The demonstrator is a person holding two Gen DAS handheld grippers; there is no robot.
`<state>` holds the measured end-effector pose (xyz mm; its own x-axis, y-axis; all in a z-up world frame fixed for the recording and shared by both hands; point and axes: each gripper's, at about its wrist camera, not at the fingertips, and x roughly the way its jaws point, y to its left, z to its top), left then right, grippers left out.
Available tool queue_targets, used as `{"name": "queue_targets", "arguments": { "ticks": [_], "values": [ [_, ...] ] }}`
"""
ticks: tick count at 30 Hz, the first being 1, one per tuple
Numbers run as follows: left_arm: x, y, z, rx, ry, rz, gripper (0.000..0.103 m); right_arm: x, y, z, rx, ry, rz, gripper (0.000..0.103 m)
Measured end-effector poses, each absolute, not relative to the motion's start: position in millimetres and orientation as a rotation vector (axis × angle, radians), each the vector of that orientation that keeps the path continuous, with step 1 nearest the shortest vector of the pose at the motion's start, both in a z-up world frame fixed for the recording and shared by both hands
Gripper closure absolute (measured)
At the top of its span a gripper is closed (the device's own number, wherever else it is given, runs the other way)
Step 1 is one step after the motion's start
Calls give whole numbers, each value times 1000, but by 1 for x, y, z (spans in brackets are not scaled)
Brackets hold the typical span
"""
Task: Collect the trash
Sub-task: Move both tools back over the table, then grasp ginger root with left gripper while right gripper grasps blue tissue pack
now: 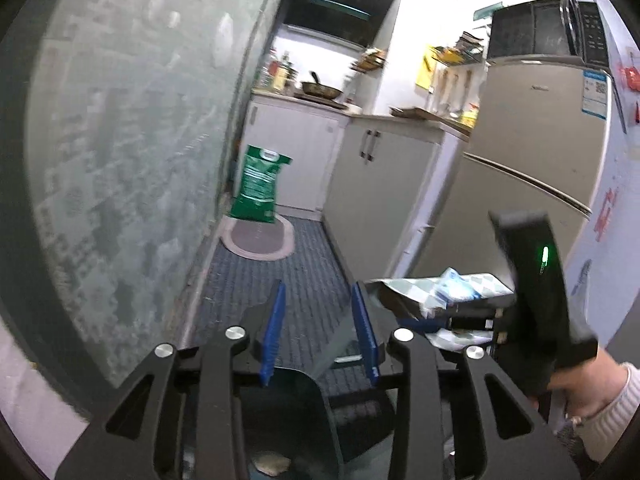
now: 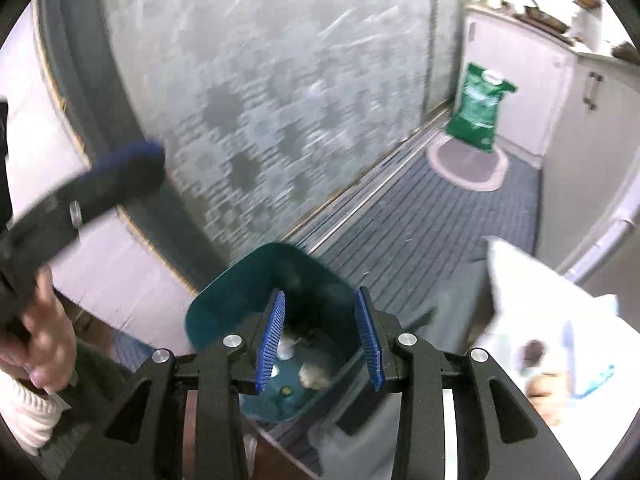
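A dark teal trash bin (image 2: 224, 308) stands on the floor below both grippers, with crumpled pale scraps (image 2: 314, 376) at its bottom. My right gripper (image 2: 320, 340) is open and empty right above the bin's mouth. My left gripper (image 1: 318, 332) is open and empty, above the bin's rim (image 1: 316, 392). In the left wrist view the right gripper's body (image 1: 536, 280) appears at the right, with patterned paper trash (image 1: 440, 288) beside it. In the right wrist view a white paper or bag (image 2: 532, 312) lies at the right.
A frosted glass sliding door (image 1: 132, 160) runs along the left. A green sack (image 1: 258, 184) stands on an oval mat (image 1: 260, 236). White cabinets (image 1: 372, 184) and a fridge (image 1: 520, 160) with a microwave on top line the right. The floor has a blue-grey ribbed mat (image 2: 440, 216).
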<state>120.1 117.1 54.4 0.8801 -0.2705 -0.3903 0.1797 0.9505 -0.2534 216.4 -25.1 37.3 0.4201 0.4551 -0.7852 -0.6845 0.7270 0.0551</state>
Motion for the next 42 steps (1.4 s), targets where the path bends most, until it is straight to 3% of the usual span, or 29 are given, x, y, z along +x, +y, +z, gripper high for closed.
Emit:
{"name": "queue_targets", "arguments": {
  "ticks": [15,19,42],
  "values": [
    [151,21,36,-152,550,-433,58,250,-157,86,-199,792,529,66],
    [163,-2,28,-144,592,-477,57,257,-184,89,-178,786,493,57],
    [208,-71,-12,-58,735,-505,52,283,-248,41,-112,882,481,44]
  ]
}}
